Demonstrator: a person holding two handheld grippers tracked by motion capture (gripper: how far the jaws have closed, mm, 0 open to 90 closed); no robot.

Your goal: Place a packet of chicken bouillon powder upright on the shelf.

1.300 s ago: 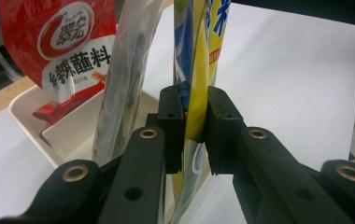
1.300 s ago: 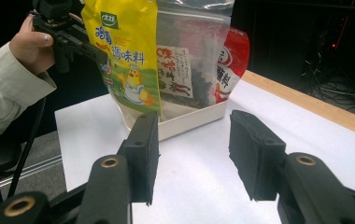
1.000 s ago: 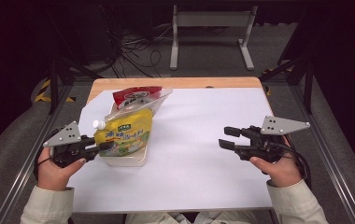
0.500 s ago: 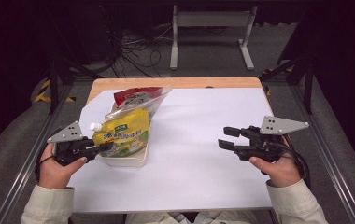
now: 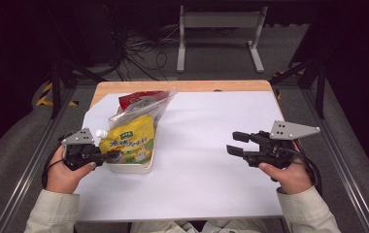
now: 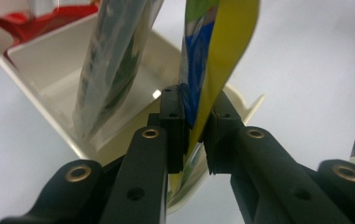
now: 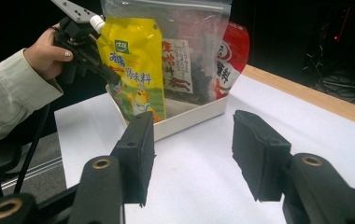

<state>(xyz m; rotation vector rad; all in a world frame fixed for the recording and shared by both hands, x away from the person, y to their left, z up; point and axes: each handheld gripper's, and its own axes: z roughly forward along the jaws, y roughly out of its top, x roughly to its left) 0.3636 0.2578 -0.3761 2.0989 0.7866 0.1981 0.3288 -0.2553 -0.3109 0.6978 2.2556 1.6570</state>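
Pouch (image 5: 128, 141) base hidden inside tray (image 5: 133, 168); my left tongs (image 6: 195, 128) pinch its yellow edge, slightly lower than before. Right tongs (image 7: 192, 149) hover agape, empty, unmoved.

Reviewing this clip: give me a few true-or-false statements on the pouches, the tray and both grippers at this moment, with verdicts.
1. The left gripper is shut on the yellow pouch. True.
2. The right gripper holds a packet. False: its fingers stand apart over the bare white table.
3. The yellow pouch stands in a white tray. True.
4. The tray holds the yellow pouch alone. False: a clear zip bag and a red packet stand behind it.
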